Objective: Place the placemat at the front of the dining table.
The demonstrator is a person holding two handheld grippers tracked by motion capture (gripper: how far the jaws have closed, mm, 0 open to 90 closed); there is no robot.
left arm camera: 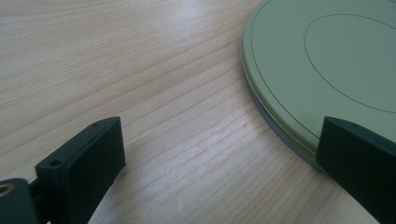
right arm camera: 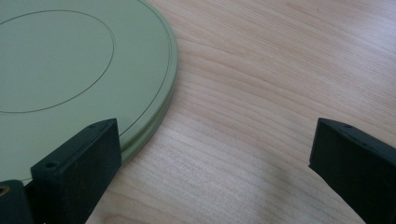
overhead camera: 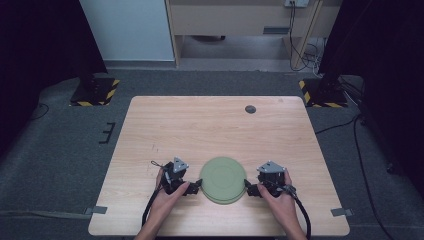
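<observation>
Your left gripper has its jaws spread wide, one jaw over the green plate's left rim. Your right gripper is equally spread at the right rim. The plate lies flat near the wooden table's front edge.

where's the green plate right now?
In the high view the green plate lies upside down on the table, near its front edge and about mid-width, between the open left tool and open right tool.

Each black tool carries a grey three-cornered plate and black cable.
</observation>
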